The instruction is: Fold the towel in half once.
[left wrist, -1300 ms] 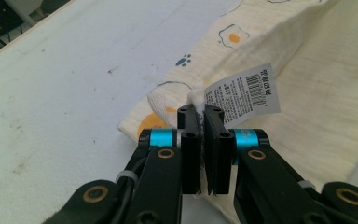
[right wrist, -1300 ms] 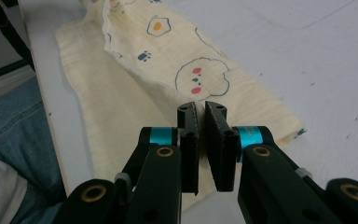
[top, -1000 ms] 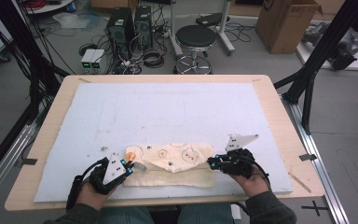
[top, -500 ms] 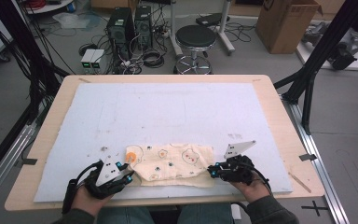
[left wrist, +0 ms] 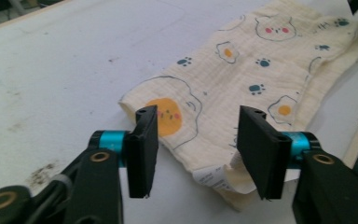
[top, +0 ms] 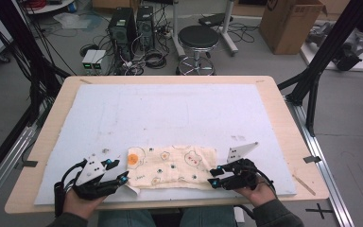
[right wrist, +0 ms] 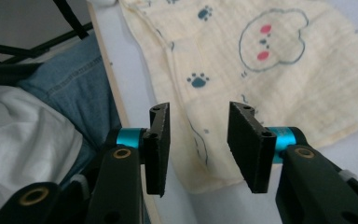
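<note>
Release step after a fold: folded cream cloth (top: pixel 172 166) lies flat on white mat (top: pixel 179 113) near front edge, left gripper (top: pixel 121 175) and right gripper (top: pixel 213 177) jaws just opening, nothing clamped; next probably regrip an end for another fold.

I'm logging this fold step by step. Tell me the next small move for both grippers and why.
Probably draw both grippers back off the cloth. It lies folded flat on the white mat, and both the left gripper and the right gripper have just been opening, with nothing pinched between their fingers. Its label end near the left one looks slightly rumpled.
</note>
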